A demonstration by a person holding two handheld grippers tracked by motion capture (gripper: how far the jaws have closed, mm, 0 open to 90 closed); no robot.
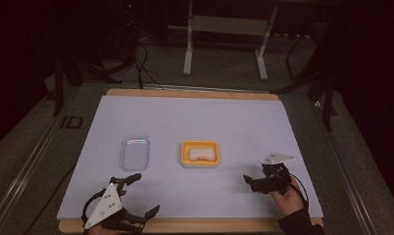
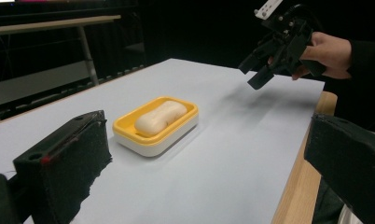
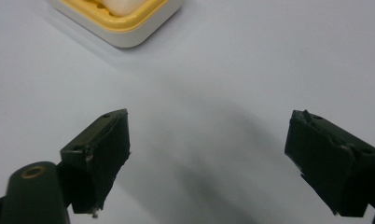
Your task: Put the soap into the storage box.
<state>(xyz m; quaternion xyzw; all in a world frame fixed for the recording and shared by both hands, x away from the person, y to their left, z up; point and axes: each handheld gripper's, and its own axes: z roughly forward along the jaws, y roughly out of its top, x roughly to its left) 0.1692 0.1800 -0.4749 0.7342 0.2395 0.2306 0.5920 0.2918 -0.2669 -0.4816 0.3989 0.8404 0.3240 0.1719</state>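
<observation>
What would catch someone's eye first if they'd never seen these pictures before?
Most likely the yellow soap dish near the middle of the pale sheet, holding a cream bar of soap, the one bright spot in a dim scene. To its left lies a clear plastic lid, easy to miss. Nearer the person, the left gripper and right gripper sit at the sheet's near corners, both with fingers spread and holding nothing.

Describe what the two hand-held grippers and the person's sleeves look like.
Both are black. The left hand-held gripper carries a pale grey three-cornered plate dotted with small holes, and a thin black cable loops beside it. The right hand-held gripper has a similar plate and a black cable curving past the hand, which comes out of a dark sleeve. Up close, the jaws are blocky black pads with rough, worn edges.
</observation>
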